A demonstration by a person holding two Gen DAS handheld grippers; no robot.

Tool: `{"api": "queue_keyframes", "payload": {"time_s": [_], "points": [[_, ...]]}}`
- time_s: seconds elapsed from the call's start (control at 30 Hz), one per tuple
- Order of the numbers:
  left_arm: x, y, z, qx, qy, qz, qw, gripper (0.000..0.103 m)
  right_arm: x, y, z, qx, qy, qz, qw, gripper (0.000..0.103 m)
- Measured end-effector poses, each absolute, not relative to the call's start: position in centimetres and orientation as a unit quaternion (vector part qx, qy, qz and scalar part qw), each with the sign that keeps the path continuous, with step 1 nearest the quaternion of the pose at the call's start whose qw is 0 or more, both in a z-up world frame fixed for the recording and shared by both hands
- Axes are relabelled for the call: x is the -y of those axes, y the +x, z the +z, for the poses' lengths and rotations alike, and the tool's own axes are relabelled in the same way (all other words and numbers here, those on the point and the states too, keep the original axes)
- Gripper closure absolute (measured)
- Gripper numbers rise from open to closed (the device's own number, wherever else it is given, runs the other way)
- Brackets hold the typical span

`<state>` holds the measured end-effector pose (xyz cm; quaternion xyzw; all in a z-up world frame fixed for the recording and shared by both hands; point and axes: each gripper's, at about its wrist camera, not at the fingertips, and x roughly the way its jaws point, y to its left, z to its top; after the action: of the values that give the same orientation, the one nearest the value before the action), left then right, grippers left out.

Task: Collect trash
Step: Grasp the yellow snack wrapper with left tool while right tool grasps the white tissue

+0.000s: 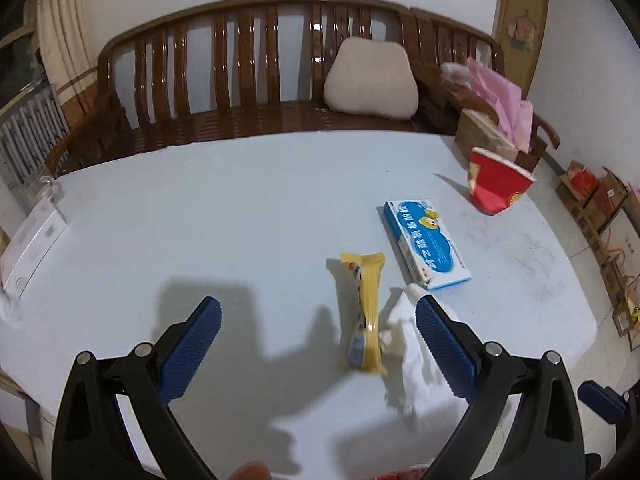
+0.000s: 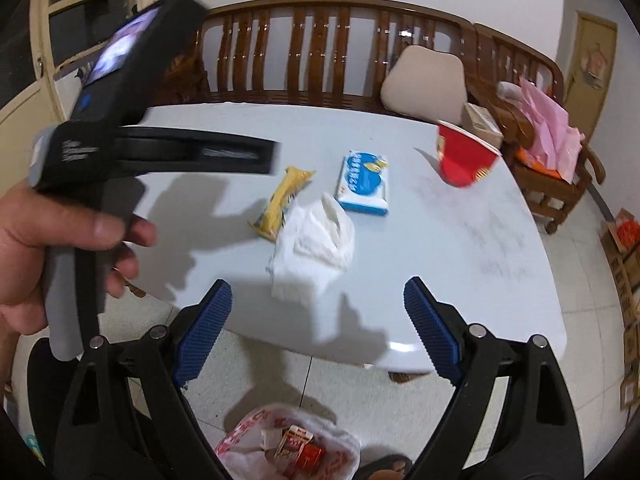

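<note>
On the white table (image 1: 200, 216) lie a yellow snack wrapper (image 1: 363, 312), a crumpled white tissue (image 1: 404, 332), a blue and white box (image 1: 426, 242) and a tipped red paper cup (image 1: 496, 184). My left gripper (image 1: 318, 312) hovers open above the table's near part, the wrapper and tissue between and beyond its fingers, untouched. My right gripper (image 2: 318, 298) is open over the table's front edge, just short of the tissue (image 2: 316, 240). Further back lie the wrapper (image 2: 282, 202), box (image 2: 363, 182) and cup (image 2: 464, 154). A hand (image 2: 60, 236) holds the left gripper's body at the left.
A plastic trash bag (image 2: 288, 446) with cartons inside sits on the tiled floor below the table edge. A wooden bench (image 1: 256, 80) with a beige cushion (image 1: 372, 80) stands behind the table. A chair (image 2: 560, 168) with pink bags and stacked cardboard boxes (image 1: 596, 208) are at the right.
</note>
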<state>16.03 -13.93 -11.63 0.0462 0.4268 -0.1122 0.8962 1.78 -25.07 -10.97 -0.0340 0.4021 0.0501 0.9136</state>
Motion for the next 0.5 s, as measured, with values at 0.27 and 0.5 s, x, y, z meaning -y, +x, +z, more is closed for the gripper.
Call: {"api": "queue_keyframes", "payload": {"time_s": [0.27,0.5], "points": [[15.4,19.6,-15.3,-0.467,0.065,-0.114,0.874,0.008,25.0,5.9,-14.0,-0.42,-0.029,0.053,0.906,0.018],[16.0,20.9,-17.0,-0.48,0.069,-0.107,0.868,0.008,25.0,8.3,-16.5,-0.432,-0.03,0.056,0.9,0.018]]}}
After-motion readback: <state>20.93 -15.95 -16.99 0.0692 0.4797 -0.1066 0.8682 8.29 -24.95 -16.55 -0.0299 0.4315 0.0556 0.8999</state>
